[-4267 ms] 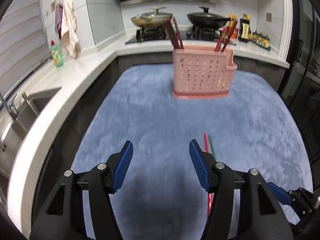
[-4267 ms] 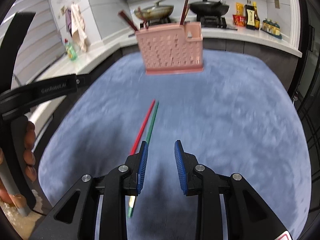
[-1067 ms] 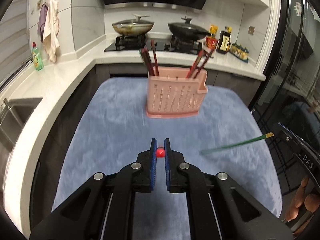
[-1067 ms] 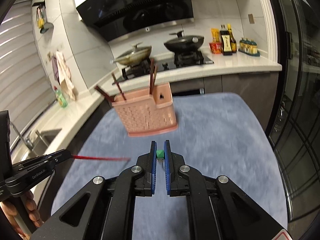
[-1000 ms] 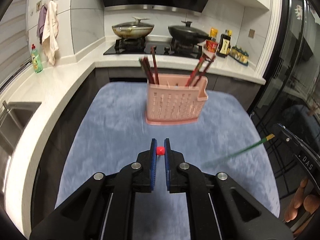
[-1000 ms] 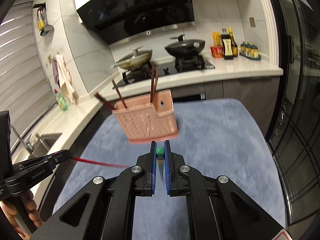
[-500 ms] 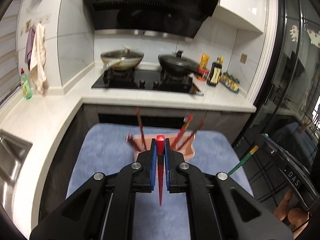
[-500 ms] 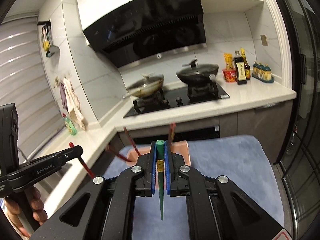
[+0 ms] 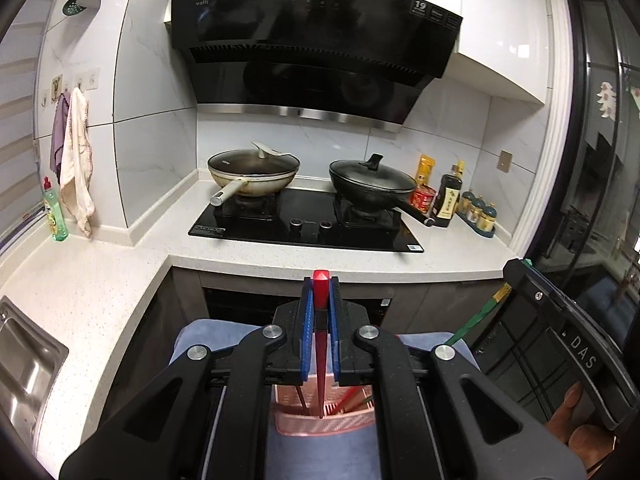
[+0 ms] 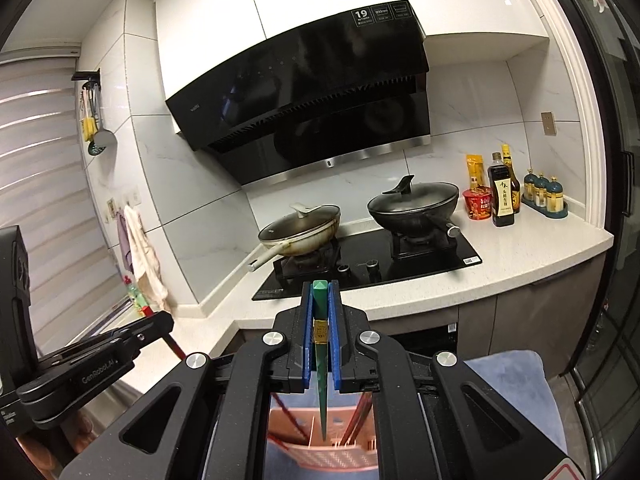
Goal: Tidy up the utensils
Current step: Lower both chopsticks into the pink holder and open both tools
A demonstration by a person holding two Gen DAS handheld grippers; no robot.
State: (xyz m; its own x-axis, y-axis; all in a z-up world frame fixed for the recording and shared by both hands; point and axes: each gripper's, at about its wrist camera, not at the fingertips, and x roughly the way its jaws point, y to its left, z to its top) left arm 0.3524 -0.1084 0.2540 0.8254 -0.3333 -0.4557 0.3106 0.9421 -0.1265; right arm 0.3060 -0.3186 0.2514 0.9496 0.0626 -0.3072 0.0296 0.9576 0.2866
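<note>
The pink utensil basket (image 9: 324, 420) sits low at six o'clock in both wrist views, on the blue mat (image 9: 192, 340). The left gripper (image 9: 320, 316) is clamped on a red chopstick (image 9: 321, 360), tip hanging over the basket. The right gripper (image 10: 320, 320) pinches a green chopstick (image 10: 321, 380) likewise. Best to keep both sticks vertical, lower them straight toward six o'clock into a compartment clear of the chopsticks already standing there, then let go.
</note>
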